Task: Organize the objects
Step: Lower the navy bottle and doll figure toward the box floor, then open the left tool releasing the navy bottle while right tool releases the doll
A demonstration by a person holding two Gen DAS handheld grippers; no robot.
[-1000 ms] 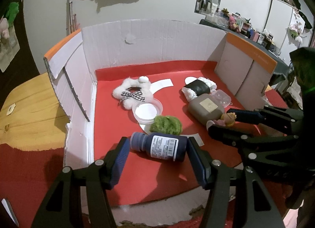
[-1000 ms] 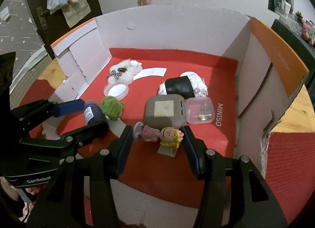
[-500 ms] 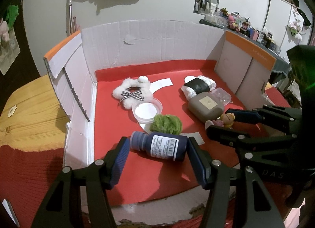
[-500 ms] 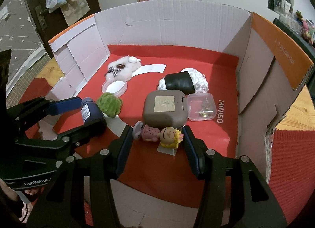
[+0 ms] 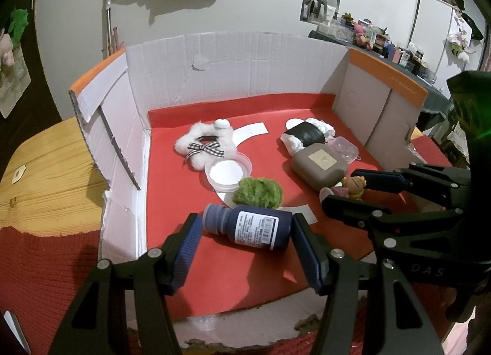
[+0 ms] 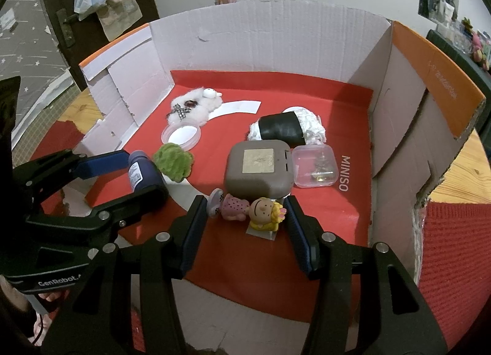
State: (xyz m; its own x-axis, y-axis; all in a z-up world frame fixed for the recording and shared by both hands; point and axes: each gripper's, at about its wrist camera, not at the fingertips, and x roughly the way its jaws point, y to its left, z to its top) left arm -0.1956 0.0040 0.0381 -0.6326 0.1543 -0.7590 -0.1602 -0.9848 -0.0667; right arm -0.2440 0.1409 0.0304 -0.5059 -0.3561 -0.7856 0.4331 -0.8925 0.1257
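Note:
A dark blue bottle [image 5: 251, 227] with a white label lies on its side at the front of the red-lined cardboard box [image 5: 245, 60]. My left gripper [image 5: 247, 220] is shut on it end to end, one pad on the cap and one on the base. To its right lies a small doll figurine [image 6: 248, 207] with yellow hair and a pink dress. My right gripper [image 6: 245, 201] is shut on it, pads at head and feet. The right wrist view shows the left gripper [image 6: 141, 171] holding the bottle [image 6: 142, 171]. The left wrist view shows the right gripper [image 5: 348, 192] around the doll [image 5: 353, 186].
On the red floor lie a green fuzzy ball [image 5: 257, 192], a round clear lid [image 5: 227, 171], a white fluffy scrunchie with a checked bow [image 5: 205, 143], a brown-grey case [image 6: 257, 167], a small clear box [image 6: 314, 164] and a black-banded white plush [image 6: 285, 131]. Cardboard walls stand left, back and right.

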